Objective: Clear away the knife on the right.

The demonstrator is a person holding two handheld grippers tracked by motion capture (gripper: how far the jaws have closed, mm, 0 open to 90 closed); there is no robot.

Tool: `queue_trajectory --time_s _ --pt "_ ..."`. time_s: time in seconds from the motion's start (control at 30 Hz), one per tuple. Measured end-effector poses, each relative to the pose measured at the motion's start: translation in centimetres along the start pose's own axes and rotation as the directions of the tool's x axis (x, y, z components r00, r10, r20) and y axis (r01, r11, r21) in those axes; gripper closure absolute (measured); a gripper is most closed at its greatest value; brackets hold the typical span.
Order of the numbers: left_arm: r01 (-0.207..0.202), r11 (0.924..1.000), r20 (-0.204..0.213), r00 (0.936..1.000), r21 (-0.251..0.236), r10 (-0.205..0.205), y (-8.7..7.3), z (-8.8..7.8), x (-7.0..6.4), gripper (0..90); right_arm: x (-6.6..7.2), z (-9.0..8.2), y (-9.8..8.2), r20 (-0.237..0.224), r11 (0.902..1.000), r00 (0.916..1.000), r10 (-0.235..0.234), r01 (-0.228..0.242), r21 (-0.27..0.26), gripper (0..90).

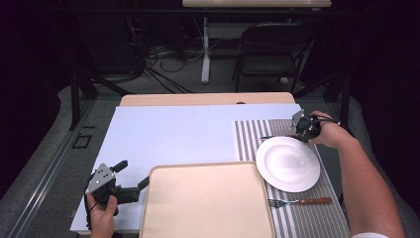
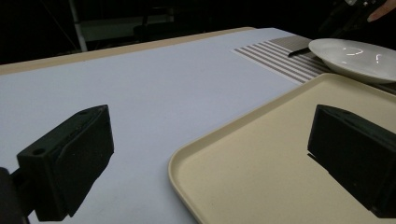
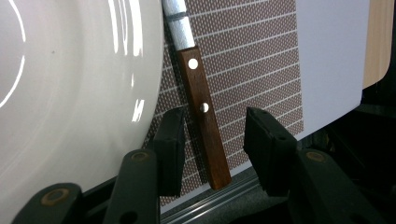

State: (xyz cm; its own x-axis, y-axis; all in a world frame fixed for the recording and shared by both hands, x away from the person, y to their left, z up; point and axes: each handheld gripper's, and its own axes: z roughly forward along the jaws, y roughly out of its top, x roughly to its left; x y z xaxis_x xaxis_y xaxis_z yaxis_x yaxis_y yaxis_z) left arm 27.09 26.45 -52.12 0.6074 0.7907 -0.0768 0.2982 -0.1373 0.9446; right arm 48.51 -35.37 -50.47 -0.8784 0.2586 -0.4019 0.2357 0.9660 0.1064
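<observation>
While the right gripper's fingers (image 3: 170,140) stand apart around the knife (image 3: 204,121), closing could nudge the touching plate (image 3: 70,93). The left gripper (image 2: 210,158) hangs released.

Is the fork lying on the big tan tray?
No, the fork lies on the striped placemat, beside the tray.

One white plate (image 1: 288,163); one beige tray (image 1: 207,201); one fork (image 1: 299,202); one wooden-handled knife (image 3: 201,107); one striped placemat (image 1: 250,139)

Folding chair (image 1: 270,49) on grey floor (image 1: 44,183), cables (image 1: 163,59).
</observation>
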Motion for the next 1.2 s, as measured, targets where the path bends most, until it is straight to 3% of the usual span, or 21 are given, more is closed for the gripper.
queue_trajectory --time_s 0.43,1.2 --pt "0.003 1.0 -0.004 1.0 0.006 -0.003 0.0 0.0 0.0 0.4 -0.1 0.8 0.0 0.023 0.9976 0.9982 -0.056 0.055 0.042 60.2" --pt "0.005 1.0 -0.006 1.0 0.004 -0.005 -0.1 0.0 0.1 0.4 0.0 2.0 0.6 -0.011 0.9956 0.9976 -0.068 0.069 0.063 62.6"
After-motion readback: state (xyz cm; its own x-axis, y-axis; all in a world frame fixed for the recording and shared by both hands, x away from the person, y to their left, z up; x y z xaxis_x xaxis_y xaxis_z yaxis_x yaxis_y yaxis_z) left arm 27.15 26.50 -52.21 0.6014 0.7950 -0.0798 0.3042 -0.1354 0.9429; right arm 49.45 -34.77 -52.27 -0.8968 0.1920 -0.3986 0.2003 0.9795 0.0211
